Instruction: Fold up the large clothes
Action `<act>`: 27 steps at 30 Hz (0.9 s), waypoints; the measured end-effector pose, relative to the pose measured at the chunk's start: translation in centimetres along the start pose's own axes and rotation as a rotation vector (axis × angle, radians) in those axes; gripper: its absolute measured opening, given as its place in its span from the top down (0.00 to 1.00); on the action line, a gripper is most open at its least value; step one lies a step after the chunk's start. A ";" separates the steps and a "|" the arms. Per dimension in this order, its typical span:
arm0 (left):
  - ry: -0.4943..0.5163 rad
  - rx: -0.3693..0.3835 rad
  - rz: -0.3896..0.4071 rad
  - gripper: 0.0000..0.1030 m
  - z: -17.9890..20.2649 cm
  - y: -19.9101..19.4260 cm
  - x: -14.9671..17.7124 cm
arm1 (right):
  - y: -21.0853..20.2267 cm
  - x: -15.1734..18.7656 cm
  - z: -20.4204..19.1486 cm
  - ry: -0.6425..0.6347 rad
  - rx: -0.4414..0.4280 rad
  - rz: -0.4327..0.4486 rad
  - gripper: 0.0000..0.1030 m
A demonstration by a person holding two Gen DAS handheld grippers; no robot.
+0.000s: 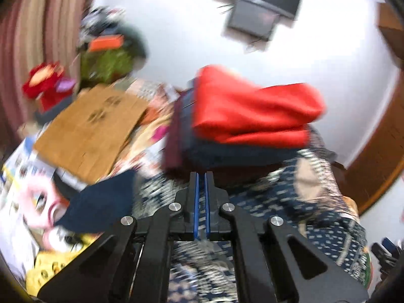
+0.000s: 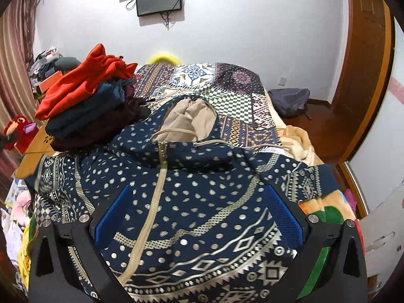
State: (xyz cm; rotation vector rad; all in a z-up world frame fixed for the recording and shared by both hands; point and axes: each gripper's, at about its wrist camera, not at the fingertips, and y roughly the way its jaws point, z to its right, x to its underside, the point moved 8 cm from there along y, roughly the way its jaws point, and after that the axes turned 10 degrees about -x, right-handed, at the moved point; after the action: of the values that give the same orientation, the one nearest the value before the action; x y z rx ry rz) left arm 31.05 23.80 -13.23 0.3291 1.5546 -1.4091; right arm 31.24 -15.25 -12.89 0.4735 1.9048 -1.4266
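Observation:
A navy hooded jacket (image 2: 202, 202) with pale dots, zigzag bands and a beige zip lies front up on the bed, its beige-lined hood (image 2: 186, 121) at the far end. My right gripper (image 2: 198, 189) hovers over the chest, open wide, one blue pad on each side of the zip and nothing between them. In the blurred left wrist view, my left gripper (image 1: 201, 176) is shut, its blue pads together above the same patterned jacket (image 1: 277, 202). I see no cloth pinched between them. A navy cuff (image 1: 101, 202) lies to its left.
A stack of folded clothes (image 2: 83, 101) with a red one on top (image 1: 252, 116) sits by the jacket's left shoulder. The patchwork bedcover (image 2: 227, 83) stretches beyond. Cardboard (image 1: 88, 126) and a red plush toy (image 2: 20, 131) lie left. A backpack (image 2: 290, 98) is on the floor near the wooden door (image 2: 366, 50).

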 end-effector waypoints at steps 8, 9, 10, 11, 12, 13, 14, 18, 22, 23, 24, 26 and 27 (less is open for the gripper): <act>0.105 0.118 -0.020 0.92 7.4 -1.3 0.0 | -1.6 0.4 1.7 0.035 0.002 0.023 0.00; 0.099 0.118 -0.045 0.85 7.3 -0.9 0.4 | -1.6 0.5 1.9 0.042 0.003 0.020 0.00; 0.091 0.108 -0.074 0.81 6.9 -0.4 1.0 | -1.5 0.6 2.1 0.046 0.003 0.018 0.00; 0.082 0.097 -0.099 0.68 6.2 0.0 1.5 | -1.4 0.7 2.2 0.053 0.003 0.013 0.00; 0.070 0.090 -0.115 0.55 5.9 0.2 2.3 | -1.2 0.7 2.2 0.061 0.000 0.007 0.00; 0.053 0.083 -0.137 0.50 5.0 0.5 3.0 | -1.1 0.8 2.2 0.066 -0.003 0.003 0.00; 0.035 0.077 -0.155 0.46 3.9 0.8 3.5 | -1.0 0.8 2.1 0.070 -0.005 0.002 0.00; -0.043 0.030 -0.238 0.45 -1.5 2.1 5.9 | -0.4 0.8 1.2 0.068 -0.014 -0.007 0.00; -0.216 0.048 -0.351 0.45 -7.7 4.1 8.8 | 0.5 0.7 -0.2 0.040 -0.017 -0.024 0.00; -0.266 0.059 -0.376 0.45 -9.2 4.6 9.7 | 0.8 0.7 -0.8 0.024 -0.016 -0.030 0.00; -0.313 0.064 -0.398 0.45 -10.6 5.2 10.6 | 1.0 0.7 -1.2 0.011 -0.014 -0.036 0.00; -0.388 0.067 -0.436 0.45 -12.8 6.3 12.1 | 1.5 0.7 -2.0 -0.016 -0.010 -0.048 0.00; -0.414 0.067 -0.449 0.45 -13.6 6.8 12.6 | 1.8 0.7 -2.5 -0.032 -0.007 -0.055 0.00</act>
State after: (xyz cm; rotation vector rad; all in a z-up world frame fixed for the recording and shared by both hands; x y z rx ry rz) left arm 23.53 32.73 -29.22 -0.2811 1.2810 -1.7421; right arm 31.13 -12.42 -14.28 0.3945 1.9102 -1.4537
